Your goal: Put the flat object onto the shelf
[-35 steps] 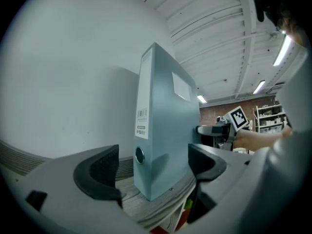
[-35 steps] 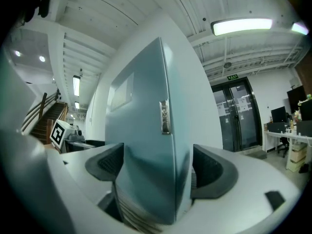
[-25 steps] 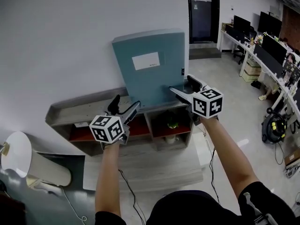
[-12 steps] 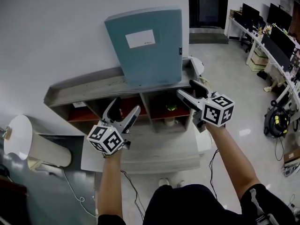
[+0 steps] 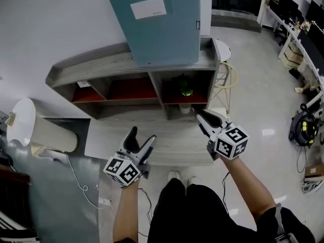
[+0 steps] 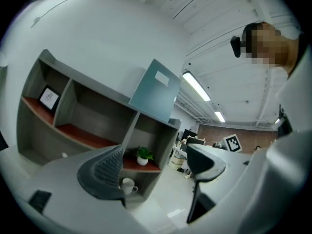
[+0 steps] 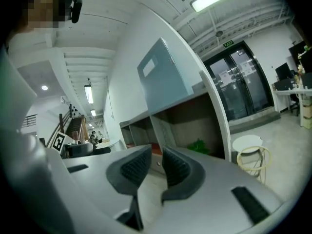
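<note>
Fingers of the left gripper (image 5: 143, 135) stand wide apart, empty. Far ahead of them, the flat blue-green folder (image 5: 157, 24) leans on the wall atop the grey wooden shelf (image 5: 101, 67). The right gripper's (image 5: 202, 116) fingers are closing on nothing. Backing off slowly seems best. Nothing blocks them; a small green plant (image 5: 186, 87) and a round white stool (image 5: 223, 49) sit beyond.

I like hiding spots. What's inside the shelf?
The shelf has a plant in its right cubby, a cup below it, and a small picture in the left cubby. From above, the top board covers the cubbies' backs.
</note>
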The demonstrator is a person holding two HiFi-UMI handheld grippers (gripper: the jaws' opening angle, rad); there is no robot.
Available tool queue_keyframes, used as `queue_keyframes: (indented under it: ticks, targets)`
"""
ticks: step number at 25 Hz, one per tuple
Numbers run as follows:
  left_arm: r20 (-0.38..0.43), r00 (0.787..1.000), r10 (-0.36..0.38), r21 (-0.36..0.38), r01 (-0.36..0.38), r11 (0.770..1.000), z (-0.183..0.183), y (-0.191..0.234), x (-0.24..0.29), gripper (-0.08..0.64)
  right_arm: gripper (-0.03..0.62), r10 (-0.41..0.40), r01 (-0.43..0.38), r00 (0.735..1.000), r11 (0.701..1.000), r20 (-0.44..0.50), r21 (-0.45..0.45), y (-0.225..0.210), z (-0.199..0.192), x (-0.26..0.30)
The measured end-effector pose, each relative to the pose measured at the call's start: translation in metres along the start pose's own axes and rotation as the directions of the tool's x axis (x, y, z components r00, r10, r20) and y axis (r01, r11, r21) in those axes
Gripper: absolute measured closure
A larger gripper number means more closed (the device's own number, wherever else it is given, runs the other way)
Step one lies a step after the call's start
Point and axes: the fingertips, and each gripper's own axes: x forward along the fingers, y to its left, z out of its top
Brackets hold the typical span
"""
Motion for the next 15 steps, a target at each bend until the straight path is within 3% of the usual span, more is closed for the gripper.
queue_keyframes:
  ticks: [3,8,12,15]
  targets:
    - [-0.075,0.995,0.06,-0.024,-0.062,0.998,-0.054,0.0,-0.03,0.147,0.579,0.009,-0.006,0.998,0.999,-0.068,0.047,0.009,-0.051,-0.011]
    - [-0.152,0.982,0.114,-0.072,-0.127,0.989,-0.117,-0.012,-0.079,0.147,0.592,-0.006,0.022,0.985,0.995,-0.172,0.095,0.028,-0.118,-0.045]
    - [-0.157,0.981,0.109,-0.117,-0.128,0.985,-0.142,-0.02,-0.104,0.147,0.592,-0.073,0.104,0.974,0.985,-0.214,0.138,0.042,-0.154,-0.075]
    - [-0.165,0.984,0.071,-0.116,-0.091,0.989,-0.149,-0.029,-0.115,0.147,0.592,-0.106,0.141,0.967,0.98,-0.232,0.139,0.065,-0.174,-0.092]
